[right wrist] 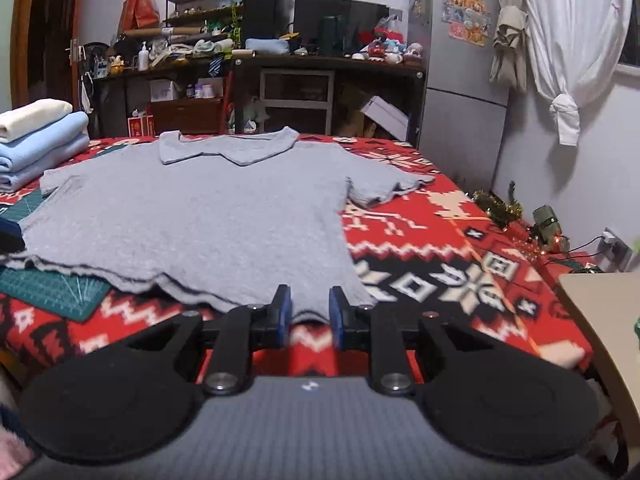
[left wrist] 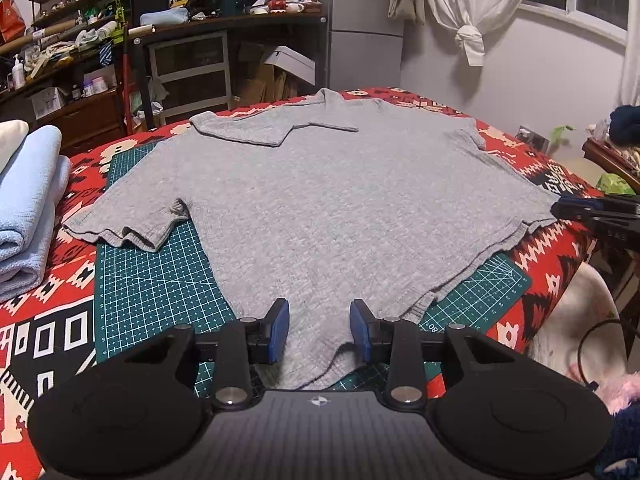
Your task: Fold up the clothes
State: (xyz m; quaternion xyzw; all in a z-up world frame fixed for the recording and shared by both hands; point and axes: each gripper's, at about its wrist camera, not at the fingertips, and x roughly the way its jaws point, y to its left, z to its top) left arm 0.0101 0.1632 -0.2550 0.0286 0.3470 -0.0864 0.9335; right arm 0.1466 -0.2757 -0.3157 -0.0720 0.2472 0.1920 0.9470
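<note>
We find the grey shirt (left wrist: 320,200) spread flat, collar at the far side, lying partly on the green cutting mat (left wrist: 160,280) and partly on the red patterned cloth (right wrist: 440,264) that covers the table. A stack of folded items (right wrist: 40,140) sits at the far left.

We judge the shirt light, soft and limp: it will sag and crease wherever it is unsupported, and the doubled hem offers the firmest purchase. The two near hem corners look like the sensible places to hold for a fold toward the collar.

The left gripper (left wrist: 319,330) points downward over the near hem, its blue pads (left wrist: 282,328) astride a tongue of fabric. The jaws stand partly apart, and we cannot tell whether they pinch the cloth.

The right gripper (right wrist: 307,316) sits low at the near right hem corner, angled slightly downward. Its jaws are narrowed with the hem edge between the pads; whether they press on it we cannot tell.
</note>
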